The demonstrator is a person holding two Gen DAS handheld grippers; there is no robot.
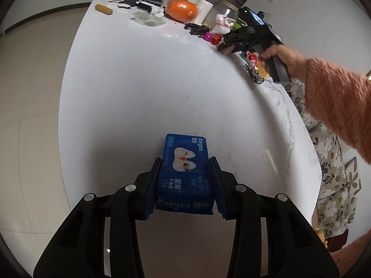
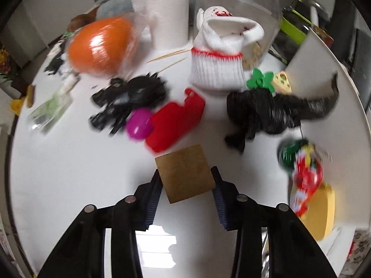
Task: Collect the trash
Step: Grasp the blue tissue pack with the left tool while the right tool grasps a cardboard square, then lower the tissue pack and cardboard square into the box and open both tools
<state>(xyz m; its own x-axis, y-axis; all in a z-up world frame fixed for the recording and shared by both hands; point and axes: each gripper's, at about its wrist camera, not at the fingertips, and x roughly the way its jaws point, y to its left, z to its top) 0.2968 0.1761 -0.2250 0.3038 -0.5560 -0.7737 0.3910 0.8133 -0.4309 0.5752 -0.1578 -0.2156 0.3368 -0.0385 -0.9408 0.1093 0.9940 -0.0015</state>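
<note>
My left gripper is shut on a blue wet-wipe packet, which it holds by its long sides just above the white table. My right gripper has a flat brown square piece between its jaws. Both pads touch the square's corners, and it hangs tilted over the table. In the left wrist view the right gripper is at the far right edge of the table, held by a hand in a pink fuzzy sleeve.
Clutter lies beyond the right gripper: a red plastic piece, a magenta egg, black toys, a crumpled black bag, a white sock, a bagged orange, a paper roll, a glass jar and a colourful wrapper.
</note>
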